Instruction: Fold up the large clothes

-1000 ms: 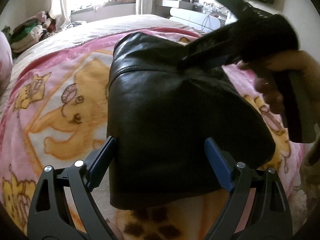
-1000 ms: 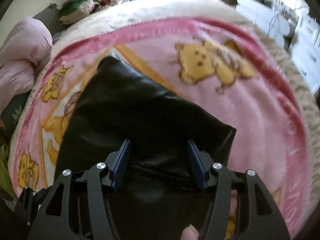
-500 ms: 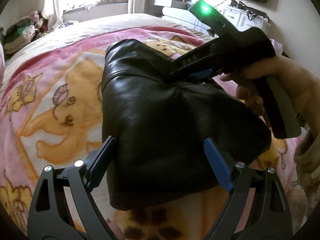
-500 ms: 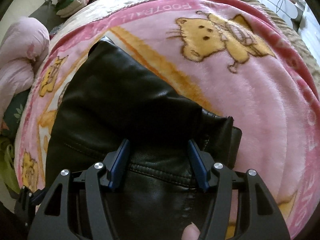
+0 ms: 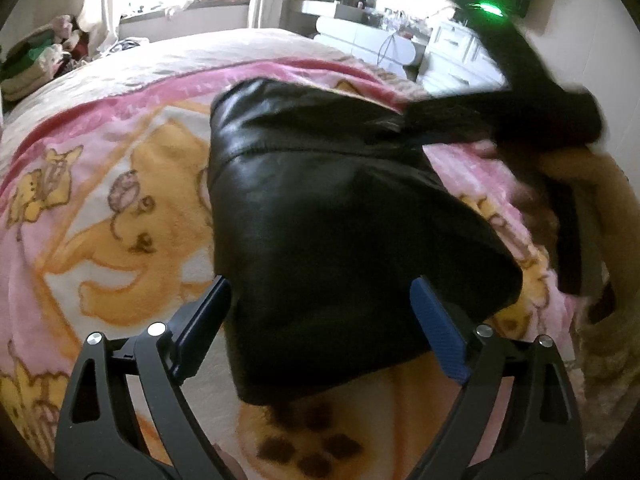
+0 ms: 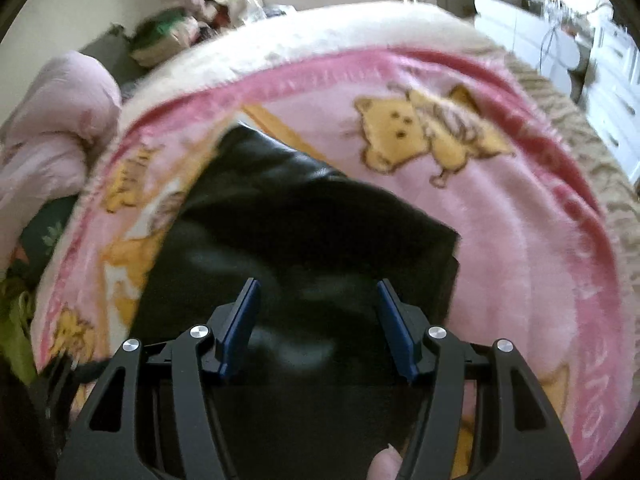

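Note:
A black leather garment [image 5: 340, 220] lies folded into a thick block on the pink bear-print blanket [image 5: 100, 208]. My left gripper [image 5: 320, 284] is open, its blue pads either side of the garment's near end and not squeezing it. In the left wrist view the right gripper's dark body [image 5: 540, 112] is a blur over the garment's far right corner, held by a hand [image 5: 588, 184]. In the right wrist view my right gripper [image 6: 317, 282] hangs open just above the garment [image 6: 300, 220], with nothing between its pads.
A pink quilt [image 6: 52, 120] is bunched at the bed's left side. White drawers [image 6: 600, 60] stand beyond the right edge. A pile of clothes [image 5: 32, 64] lies past the far left corner. The blanket [image 6: 500, 220] is bare to the garment's right.
The right gripper has lifted and drawn back from the garment's folded edge, still open. The left gripper and the garment have stayed where they were.

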`<state>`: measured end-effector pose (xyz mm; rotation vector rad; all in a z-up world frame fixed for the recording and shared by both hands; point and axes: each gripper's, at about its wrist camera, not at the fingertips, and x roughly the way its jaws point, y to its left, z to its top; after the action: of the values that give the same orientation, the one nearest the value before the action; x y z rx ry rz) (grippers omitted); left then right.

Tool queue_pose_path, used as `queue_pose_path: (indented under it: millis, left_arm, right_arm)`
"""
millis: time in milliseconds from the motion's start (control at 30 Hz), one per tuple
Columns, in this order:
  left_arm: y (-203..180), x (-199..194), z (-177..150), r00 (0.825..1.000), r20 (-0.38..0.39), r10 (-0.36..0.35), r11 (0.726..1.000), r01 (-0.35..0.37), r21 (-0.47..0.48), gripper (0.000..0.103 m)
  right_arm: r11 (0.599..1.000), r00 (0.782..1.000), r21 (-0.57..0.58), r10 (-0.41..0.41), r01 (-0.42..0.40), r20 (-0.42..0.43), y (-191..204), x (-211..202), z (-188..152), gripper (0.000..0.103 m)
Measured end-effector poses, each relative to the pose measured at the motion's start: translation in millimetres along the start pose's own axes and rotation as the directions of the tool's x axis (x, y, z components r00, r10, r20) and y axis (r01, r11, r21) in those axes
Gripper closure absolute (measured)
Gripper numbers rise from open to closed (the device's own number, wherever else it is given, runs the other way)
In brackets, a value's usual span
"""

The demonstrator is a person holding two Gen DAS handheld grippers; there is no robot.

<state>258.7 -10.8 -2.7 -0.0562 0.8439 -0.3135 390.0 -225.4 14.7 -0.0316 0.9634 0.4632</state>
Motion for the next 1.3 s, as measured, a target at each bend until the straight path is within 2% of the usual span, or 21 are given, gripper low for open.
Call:
queue_pose_path:
  millis: [100,167,233,300,333,367,467,533,667,933,1000,1033,1067,1167,1267,1300]
  left_arm:
    - [10.2,-12.0,3.9,0.999,0.022,-0.029,0.997,0.031,-0.072,0.017]
    - [19.7,-14.8,4.3,0.999,0.025,-0.04,0.991,0.043,-0.126,0.017]
    - [27.3,-10.1,1.7,1.0,0.006,-0.028,0.988,0.028,-0.154,0.017]
    - [31.2,-3.1,-2.4,1.0,-0.016,-0.026,0.986,0.023,-0.167,0.025]
    - [33.9,2.7,-4.9,0.998,-0.032,-0.05,0.983,0.044,-0.181,0.038]
    - [36.0,6.8,-6.7,0.996,-0.046,-0.07,0.979,0.06,-0.193,0.044]
    - [33.4,12.9,-10.7,0.997,-0.052,-0.062,0.982,0.051,-0.18,0.044]
    - [29.7,13.5,-11.1,0.997,-0.057,-0.052,0.987,0.042,-0.156,0.044]
    - [29.0,14.0,-12.8,0.998,-0.056,-0.038,0.99,0.03,-0.138,0.044]
    - [32.3,10.0,-17.3,0.996,-0.072,-0.051,0.986,0.039,-0.164,0.041]
    - [33.6,5.0,-18.0,0.996,-0.073,-0.059,0.983,0.045,-0.175,0.039]
    - [32.7,2.0,-18.2,0.996,-0.073,-0.058,0.984,0.045,-0.175,0.035]
    - [31.8,-2.0,-18.6,0.996,-0.071,-0.058,0.984,0.045,-0.171,0.032]
    - [25.2,-16.9,-17.9,0.998,-0.049,-0.044,0.987,0.036,-0.156,0.022]
    - [22.2,-31.8,-17.2,0.999,-0.023,-0.031,0.988,0.027,-0.152,0.011]
    - [20.9,-37.4,-17.6,1.0,-0.012,-0.025,0.988,0.022,-0.15,0.009]
  right_arm:
    - [0.999,0.999,-0.046,0.001,0.001,0.046,7.6,-29.4,-26.8,0.045]
    - [0.997,0.998,-0.071,0.022,-0.018,0.053,11.7,-40.0,-45.4,0.055]
    - [0.996,0.998,-0.086,0.023,-0.018,0.056,17.5,-47.7,-67.1,0.055]
    - [0.994,0.998,-0.107,0.006,0.001,0.066,24.6,-53.6,-88.3,0.055]
    - [0.993,0.997,-0.113,-0.01,0.018,0.071,26.2,-54.4,-93.1,0.055]
    - [0.993,0.997,-0.116,-0.023,0.031,0.069,27.5,-54.4,-98.9,0.055]
    - [0.993,0.999,-0.114,-0.035,0.039,0.038,27.1,-45.1,-112.9,0.054]
    - [0.986,0.997,-0.147,-0.072,0.076,0.028,31.8,-31.7,-119.0,0.054]
    - [0.994,0.999,-0.1,-0.036,0.037,0.015,22.6,-16.9,-123.3,0.054]
    - [0.998,0.997,-0.055,-0.04,0.043,0.068,20.4,-22.0,-132.3,0.053]
    - [0.998,0.995,-0.048,-0.037,0.042,0.092,19.9,-30.8,-133.5,0.046]
    - [0.998,0.994,-0.044,-0.034,0.039,0.103,19.7,-35.9,-133.4,0.032]
    - [0.999,0.993,-0.036,-0.028,0.033,0.111,19.6,-40.5,-134.2,0.023]
    - [0.999,0.988,-0.027,-0.036,0.04,0.149,22.4,-57.2,-141.1,0.02]
    - [0.998,0.98,-0.023,-0.055,0.06,0.19,24.2,-71.3,-147.8,0.008]
    - [0.998,0.977,-0.018,-0.048,0.053,0.209,25.2,-78.8,-150.8,0.008]
